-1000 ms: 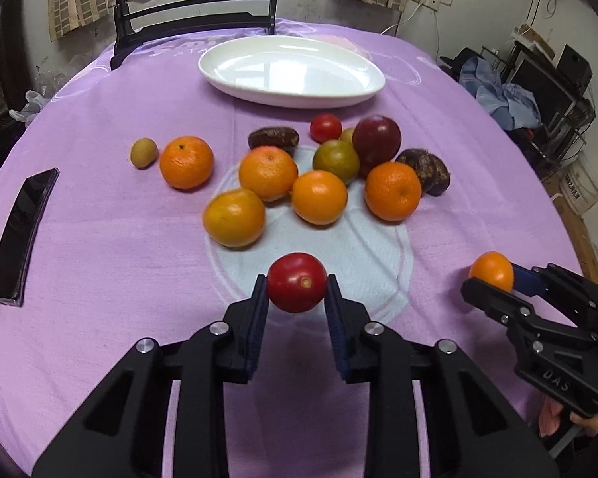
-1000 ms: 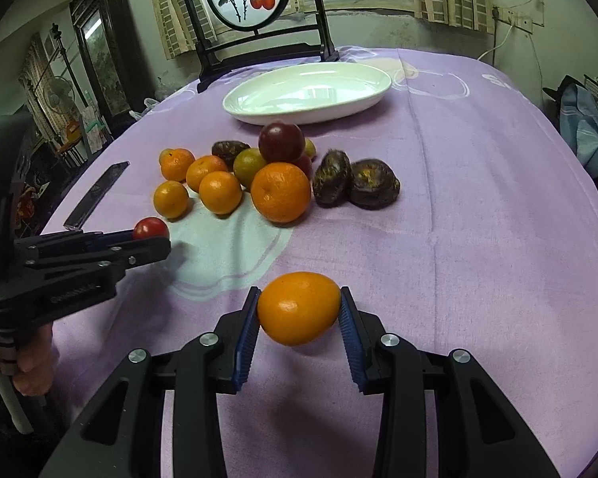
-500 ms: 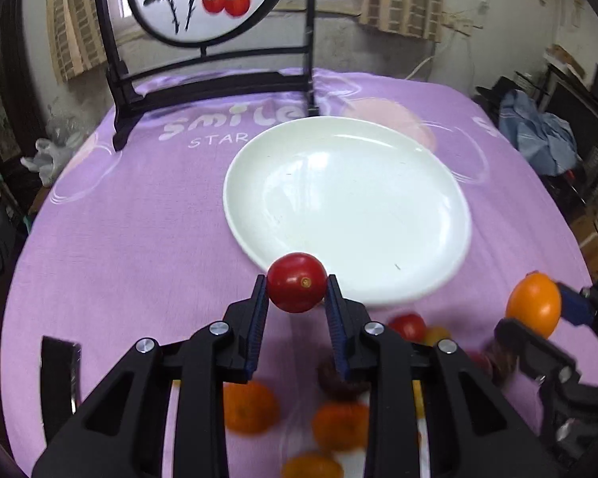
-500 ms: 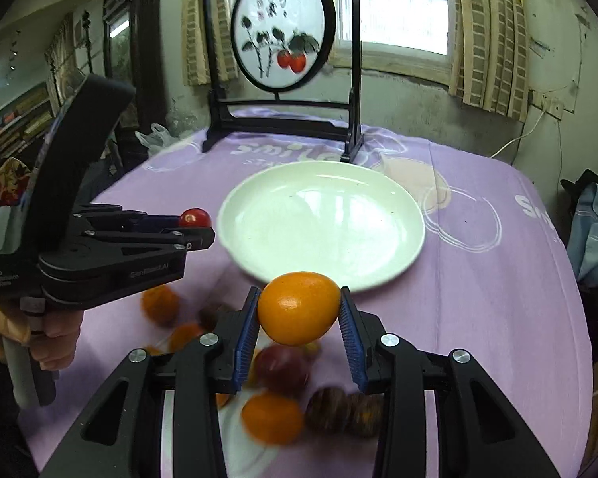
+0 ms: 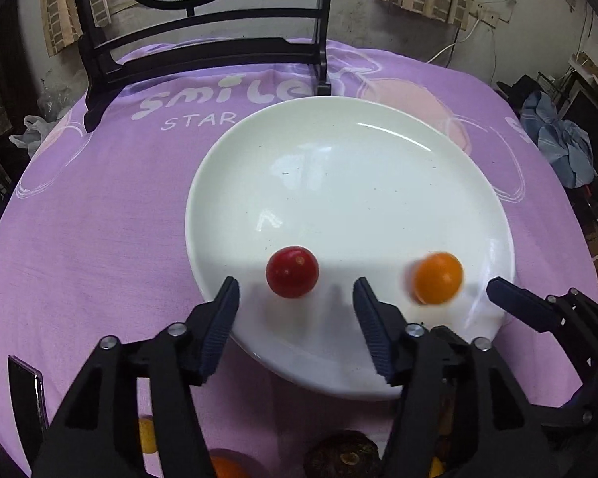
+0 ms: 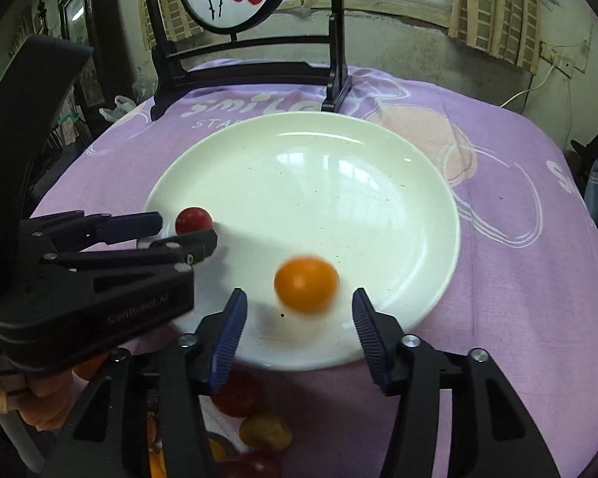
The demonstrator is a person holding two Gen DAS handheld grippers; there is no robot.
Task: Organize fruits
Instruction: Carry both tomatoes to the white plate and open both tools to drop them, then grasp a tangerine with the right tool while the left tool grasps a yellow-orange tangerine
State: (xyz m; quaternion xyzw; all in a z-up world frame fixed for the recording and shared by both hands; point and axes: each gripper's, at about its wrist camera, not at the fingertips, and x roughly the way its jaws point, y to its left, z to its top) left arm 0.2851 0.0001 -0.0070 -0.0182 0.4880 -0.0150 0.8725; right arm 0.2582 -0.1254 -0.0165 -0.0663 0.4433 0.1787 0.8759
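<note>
The red tomato [image 5: 292, 271] is sitting on the near left part of the white plate [image 5: 351, 167], and the orange fruit [image 6: 306, 283] is lying blurred on the near right part, apparently rolling or just landing. The left gripper [image 5: 295, 310] is hovering with its tongs spread wide, touching nothing, and the right gripper [image 6: 297, 320] is spread the same way around empty air. The step in hand looks like the release onto the plate. More fruit [image 6: 265, 432] is waiting on the purple tablecloth [image 5: 99, 207] nearer to us, so the next move probably calls for drawing both grippers back toward that pile without nudging the plate's near rim.
</note>
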